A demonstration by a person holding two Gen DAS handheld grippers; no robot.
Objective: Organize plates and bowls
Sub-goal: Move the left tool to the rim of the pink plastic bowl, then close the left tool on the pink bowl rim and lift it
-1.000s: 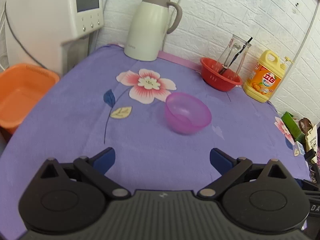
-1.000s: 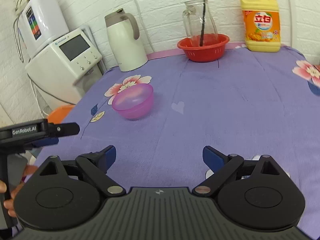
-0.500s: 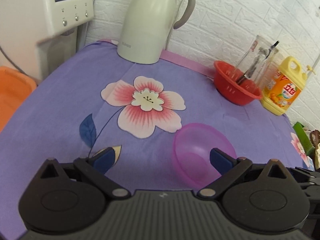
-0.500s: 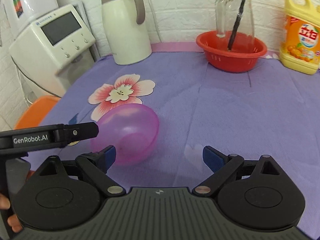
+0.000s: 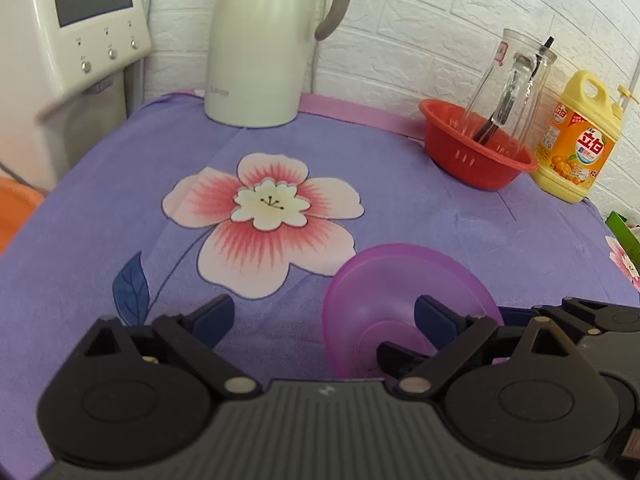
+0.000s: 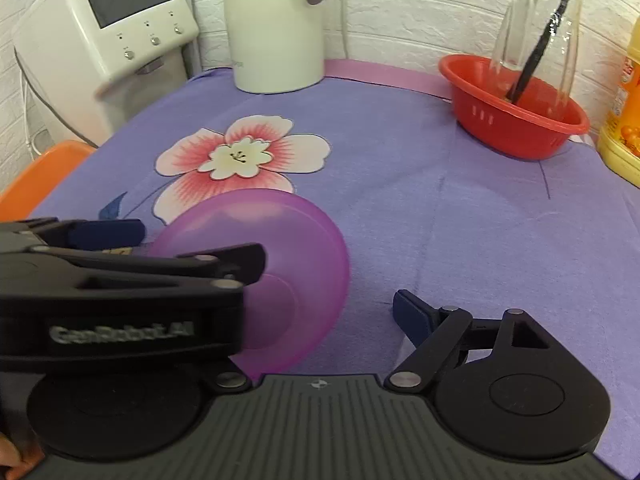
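A: Purple bowl (image 5: 400, 292) on the flowered purple cloth (image 5: 400, 208) of the counter, tipped, just right of the big pink flower (image 5: 264, 220).
B: Much closer in both views than a second ago; back then well ahead, out in the middle of the cloth.
A: Left claw (image 5: 324, 314) now straddling the bowl's near left rim: right finger (image 5: 434, 312) inside the bowl, left finger over bare cloth. Jaws closing, still wide, pads not pressing.
B: Right claw (image 6: 256, 300) open too. Right finger (image 6: 412, 312) over cloth just beside the bowl; left finger hidden behind the left claw's body, crossing in front.
A: Touching the bowl there? Cannot tell.
B: Further out: cream kettle (image 5: 264, 44) and white dispenser (image 5: 76, 36) at the back, red basket (image 5: 476, 152) with glass jar (image 5: 516, 88), yellow detergent bottle (image 5: 576, 148) at right.
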